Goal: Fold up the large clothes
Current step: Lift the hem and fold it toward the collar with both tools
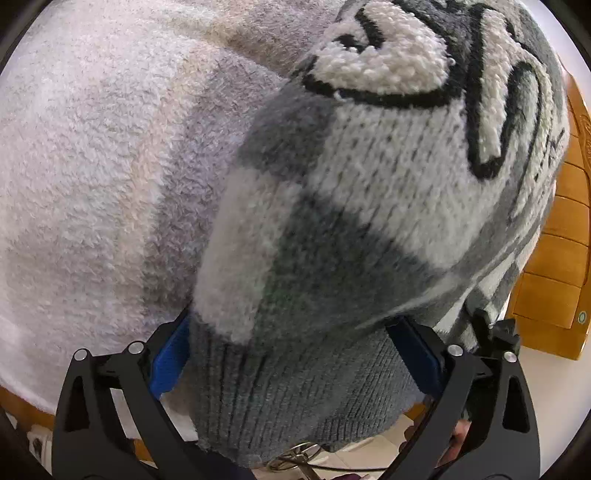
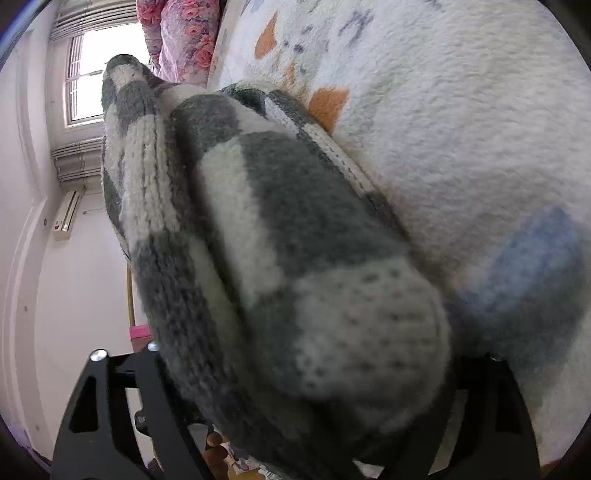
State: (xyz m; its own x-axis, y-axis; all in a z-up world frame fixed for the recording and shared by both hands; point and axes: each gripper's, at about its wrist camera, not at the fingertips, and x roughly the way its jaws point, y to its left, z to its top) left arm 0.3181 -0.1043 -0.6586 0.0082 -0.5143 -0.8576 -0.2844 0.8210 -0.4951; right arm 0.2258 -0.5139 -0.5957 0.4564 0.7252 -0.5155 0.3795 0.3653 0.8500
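Observation:
A grey and white checked knit sweater with black-outlined fluffy letters lies on a fleece blanket. My left gripper is shut on its ribbed grey hem, which bunches between the blue pads. In the right wrist view the sweater fills the middle, and my right gripper is shut on a thick bundle of the knit; its fingertips are hidden by the fabric.
The white fleece blanket with orange and blue patches covers the bed. A wooden bed frame is at the right. A floral quilt, a window and a wall heater are beyond.

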